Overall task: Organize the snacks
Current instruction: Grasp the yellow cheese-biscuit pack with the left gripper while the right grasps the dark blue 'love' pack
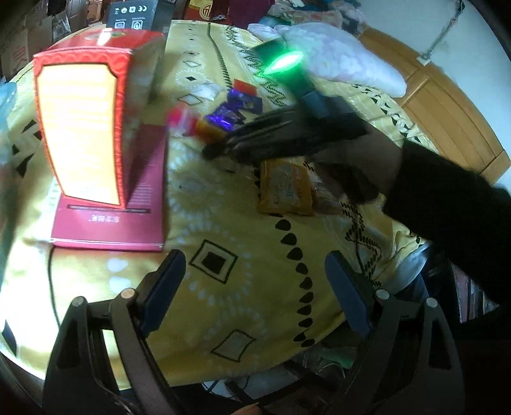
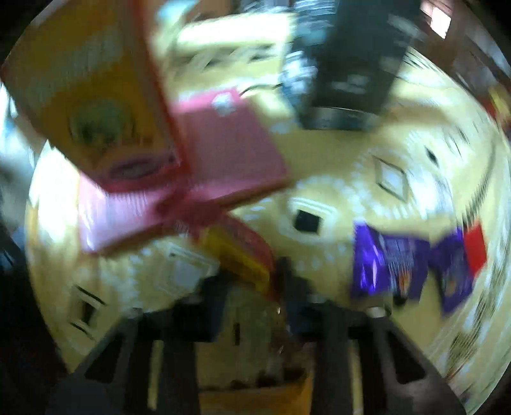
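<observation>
The left gripper (image 1: pixel 255 281) stood wide open and empty above the table's near edge. The right gripper (image 2: pixel 252 287) seemed clamped on a snack packet (image 2: pixel 255 344) — blur left it uncertain. Loose purple snacks (image 1: pixel 236 108) lay mid-table: light, crinkly, probably slippery — best pinched at a sealed end.

Bare yellow patterned tablecloth (image 1: pixel 230 223) lies open ahead of the left gripper (image 1: pixel 255 287), jaws spread wide, nothing between them; tall red-and-orange upright carton (image 1: pixel 83 127) standing on a flat crimson box (image 1: pixel 127 198) walls off the left side; right gripper (image 1: pixel 242 140), dark and blurred, lies low across the middle, above an amber-wrapped snack packet (image 1: pixel 284 188); purple foil snack wrappers (image 1: pixel 239 105) and small red packets cluster just beyond it; black box (image 1: pixel 134 16) at the far edge; right wrist view too smeared for gaps.
</observation>
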Motion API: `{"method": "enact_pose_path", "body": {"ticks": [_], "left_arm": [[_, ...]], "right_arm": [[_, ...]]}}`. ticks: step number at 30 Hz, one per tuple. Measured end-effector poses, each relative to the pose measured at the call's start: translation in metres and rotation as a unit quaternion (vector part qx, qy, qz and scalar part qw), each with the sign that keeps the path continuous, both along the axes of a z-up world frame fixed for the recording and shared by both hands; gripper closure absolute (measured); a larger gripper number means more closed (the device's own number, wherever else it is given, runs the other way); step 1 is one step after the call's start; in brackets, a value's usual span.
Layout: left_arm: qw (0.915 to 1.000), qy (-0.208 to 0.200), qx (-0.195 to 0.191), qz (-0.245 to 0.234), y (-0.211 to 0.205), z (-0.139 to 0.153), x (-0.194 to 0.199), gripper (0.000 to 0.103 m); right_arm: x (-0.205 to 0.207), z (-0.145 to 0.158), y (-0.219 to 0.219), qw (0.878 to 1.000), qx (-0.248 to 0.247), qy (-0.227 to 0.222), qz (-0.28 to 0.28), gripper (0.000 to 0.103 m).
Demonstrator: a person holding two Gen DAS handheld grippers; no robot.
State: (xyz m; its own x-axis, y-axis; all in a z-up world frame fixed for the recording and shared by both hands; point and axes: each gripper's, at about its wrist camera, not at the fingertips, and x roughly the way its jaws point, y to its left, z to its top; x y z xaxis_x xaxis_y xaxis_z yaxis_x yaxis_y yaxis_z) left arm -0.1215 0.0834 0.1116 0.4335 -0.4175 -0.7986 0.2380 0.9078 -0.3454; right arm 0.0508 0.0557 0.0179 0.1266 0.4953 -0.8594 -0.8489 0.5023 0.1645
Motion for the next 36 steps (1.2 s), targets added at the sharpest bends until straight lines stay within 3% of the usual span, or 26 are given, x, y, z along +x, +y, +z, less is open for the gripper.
{"method": "enact_pose_path", "body": {"ticks": [2,6,10,12,15,16,19,22,26,28,31,36], "left_arm": [[1.0000,0.004,-0.004,-0.002,-0.005,-0.003,0.001,0.014],[0.9998,0.011,-0.008,-0.011,-0.014,-0.007,0.003,0.014],[0.9999,0.009,0.001,-0.008,-0.027,-0.015,0.023,0.014],[1.0000,0.006,0.004,-0.004,-0.036,-0.023,0.043,0.014],[0.9997,0.007,0.024,-0.002,-0.059,-0.039,0.070,0.014],[0.9994,0.013,0.031,-0.008,-0.067,-0.045,0.079,0.014],[0.9982,0.024,0.047,-0.029,-0.093,-0.059,0.096,0.014],[0.9960,0.025,0.078,-0.034,-0.106,-0.070,0.104,0.013],[0.9964,0.017,0.081,-0.015,-0.106,-0.072,0.111,0.008],[0.9945,0.002,0.104,-0.007,-0.108,-0.073,0.112,0.005],[0.9908,-0.010,0.135,-0.003,-0.102,-0.076,0.106,0.005],[0.9896,-0.008,0.143,0.011,-0.088,-0.081,0.100,0.006]], "right_arm": [[-0.003,0.011,-0.028,0.997,0.051,0.026,-0.051,0.093],[-0.024,0.033,-0.105,0.976,0.130,0.058,-0.167,0.095],[-0.065,0.038,-0.180,0.955,0.116,0.055,-0.266,0.094],[-0.082,0.036,-0.210,0.945,0.107,0.049,-0.305,0.088],[-0.104,0.038,-0.256,0.924,0.123,0.050,-0.358,0.064],[-0.109,0.038,-0.266,0.919,0.125,0.048,-0.370,0.057],[-0.117,0.035,-0.289,0.911,0.128,0.055,-0.389,0.056],[-0.116,0.039,-0.300,0.912,0.122,0.045,-0.390,0.056],[-0.117,0.044,-0.308,0.909,0.116,0.030,-0.400,0.055],[-0.119,0.043,-0.317,0.905,0.107,0.027,-0.410,0.055],[-0.124,0.037,-0.332,0.897,0.105,0.034,-0.428,0.055],[-0.123,0.030,-0.337,0.893,0.087,0.026,-0.440,0.053]]}}
